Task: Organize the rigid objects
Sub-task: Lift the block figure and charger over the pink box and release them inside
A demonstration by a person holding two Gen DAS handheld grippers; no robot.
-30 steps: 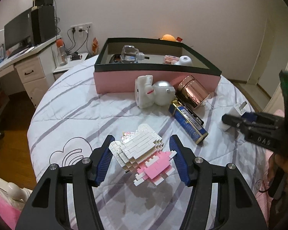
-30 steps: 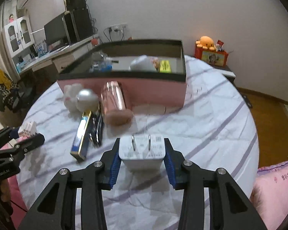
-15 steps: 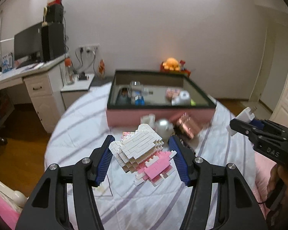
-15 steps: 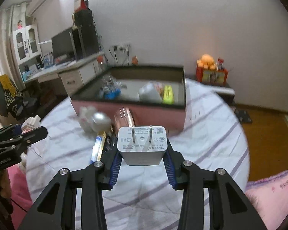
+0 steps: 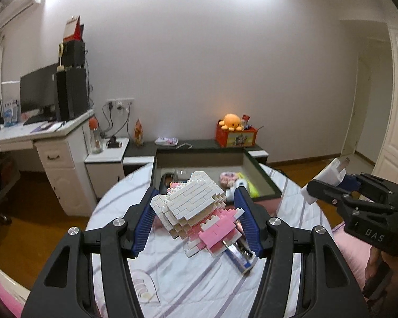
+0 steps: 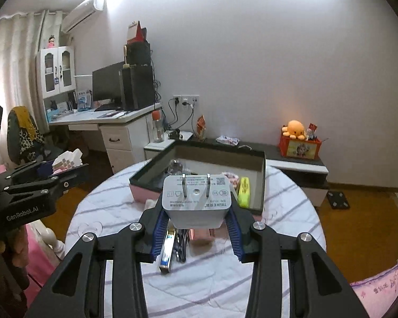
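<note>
My left gripper [image 5: 196, 220] is shut on a white and pink brick figure [image 5: 193, 212], held in the air above the round table [image 5: 199, 278]. My right gripper [image 6: 196, 217] is shut on a white wall charger [image 6: 196, 198] with its two prongs pointing up. Each gripper shows in the other's view: the right gripper [image 5: 329, 182] with the charger [image 5: 329, 177] at the right, the left gripper [image 6: 66, 167] with the brick figure [image 6: 66, 159] at the left. Beyond both stands the pink box with a dark rim [image 5: 265, 182], holding several small items.
A blue and gold box [image 6: 167, 251] and a rose-gold can [image 6: 201, 234] lie on the striped cloth under my grippers. A yellow item [image 6: 244, 189] lies in the box. A white desk with a monitor [image 5: 37, 98] stands at the left, a low shelf with an orange plush [image 5: 232, 122] behind.
Both grippers have risen well above the table with their objects still held, and now point flatter. The table and box have dropped lower in both views, and more of the room shows.
</note>
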